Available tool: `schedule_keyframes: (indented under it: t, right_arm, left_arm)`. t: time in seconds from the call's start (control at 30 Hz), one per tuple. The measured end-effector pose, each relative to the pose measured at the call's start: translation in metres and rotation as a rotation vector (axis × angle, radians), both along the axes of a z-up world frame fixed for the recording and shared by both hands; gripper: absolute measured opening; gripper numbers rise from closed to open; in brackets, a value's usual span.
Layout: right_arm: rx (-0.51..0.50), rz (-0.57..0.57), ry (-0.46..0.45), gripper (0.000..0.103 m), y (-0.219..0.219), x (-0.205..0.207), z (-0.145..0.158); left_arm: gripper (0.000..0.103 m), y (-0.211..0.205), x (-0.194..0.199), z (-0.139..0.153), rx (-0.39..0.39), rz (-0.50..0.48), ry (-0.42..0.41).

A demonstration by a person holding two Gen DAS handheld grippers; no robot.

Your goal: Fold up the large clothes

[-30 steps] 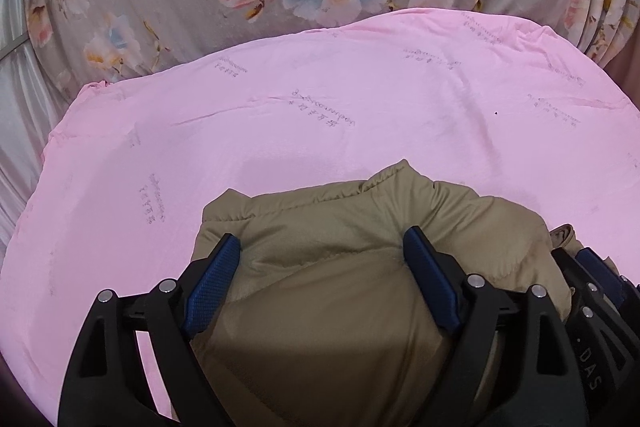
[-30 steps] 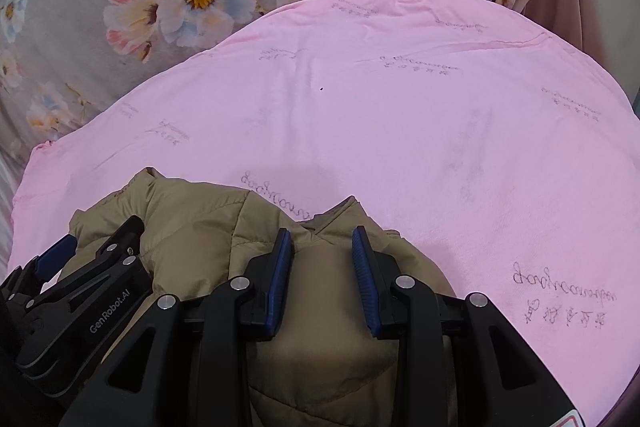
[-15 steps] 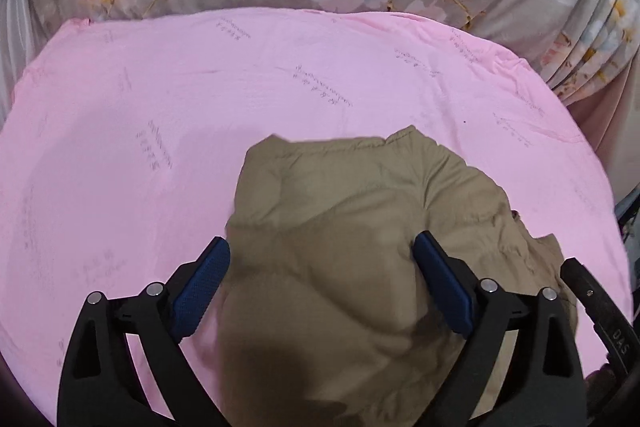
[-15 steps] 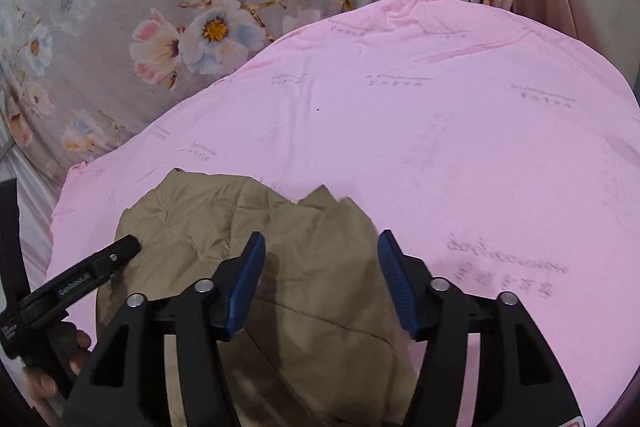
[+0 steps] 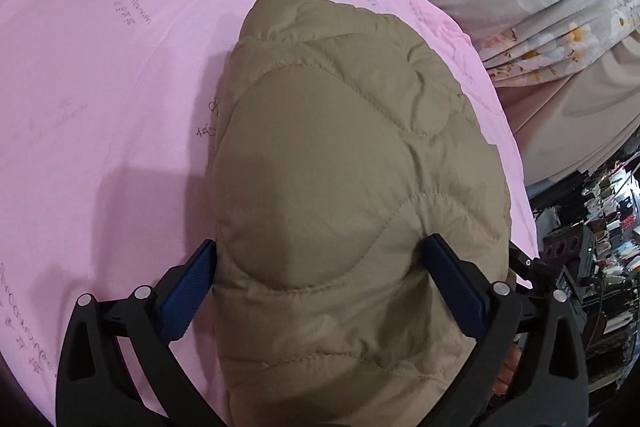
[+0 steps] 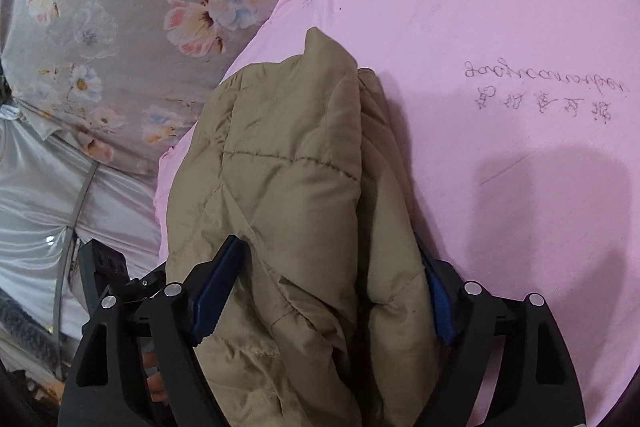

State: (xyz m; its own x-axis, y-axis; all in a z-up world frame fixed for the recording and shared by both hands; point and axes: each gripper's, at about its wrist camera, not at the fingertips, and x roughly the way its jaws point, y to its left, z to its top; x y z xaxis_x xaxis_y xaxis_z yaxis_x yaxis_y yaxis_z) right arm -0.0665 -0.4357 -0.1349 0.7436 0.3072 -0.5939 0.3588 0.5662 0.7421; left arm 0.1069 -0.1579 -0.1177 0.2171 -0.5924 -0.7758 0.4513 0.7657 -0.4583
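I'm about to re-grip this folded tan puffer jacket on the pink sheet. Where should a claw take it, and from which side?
Probably the near edge of the jacket, approached low from the operator's side. In the right wrist view the layers stack into a thick fold there, which wide jaws could pinch together. The smooth quilted top offers no lip. Both claws are opening with jacket between them, above the pink sheet.

Left tool and right tool angled downward, jaws opening around padded fabric.

A pink sheet with faint handwriting covers the bed. A grey floral cover lies beyond it, pleated at one side. White satin fabric hangs nearby. Cluttered shelves show at the far edge.
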Motion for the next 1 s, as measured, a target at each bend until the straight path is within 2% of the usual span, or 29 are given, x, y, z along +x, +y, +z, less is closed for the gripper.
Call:
schedule_keyframes:
  t: [0.17, 0.23, 0.3, 0.37, 0.4, 0.47, 0.6, 0.77, 1.0]
  right_arm:
    - [0.009, -0.007, -0.019, 0.084, 0.013, 0.009, 0.0]
    - [0.006, -0.002, -0.031, 0.078, 0.017, 0.013, 0.002]
    - [-0.017, -0.001, -0.05, 0.057, 0.022, 0.017, 0.01]
    - [-0.079, 0.004, -0.064, 0.042, 0.033, 0.022, 0.023]
    - [-0.098, 0.004, -0.071, 0.035, 0.037, 0.025, 0.028]
    - [-0.143, 0.005, -0.089, 0.031, 0.05, 0.035, 0.042]
    - [-0.294, 0.023, -0.1, 0.03, 0.086, 0.073, 0.069]
    - [-0.316, 0.034, -0.14, 0.03, 0.114, 0.142, 0.079]
    - [-0.402, 0.062, -0.193, 0.03, 0.154, 0.246, 0.091]
  left_arm:
    - [0.098, -0.011, -0.005, 0.002, 0.009, 0.003, -0.034]
    - [0.098, -0.013, -0.005, 0.006, 0.0, -0.012, -0.055]
    - [0.083, -0.012, -0.011, 0.016, 0.005, -0.016, -0.122]
    - [0.071, -0.01, -0.013, 0.028, 0.014, -0.034, -0.188]
    - [0.065, -0.008, -0.012, 0.034, 0.01, -0.044, -0.21]
    - [0.059, -0.001, -0.006, 0.047, -0.008, -0.053, -0.254]
    - [0.056, 0.016, 0.012, 0.076, -0.019, -0.063, -0.355]
    - [0.055, 0.047, 0.055, 0.105, -0.004, -0.051, -0.51]
    - [0.054, 0.092, 0.136, 0.123, 0.02, -0.003, -0.626]
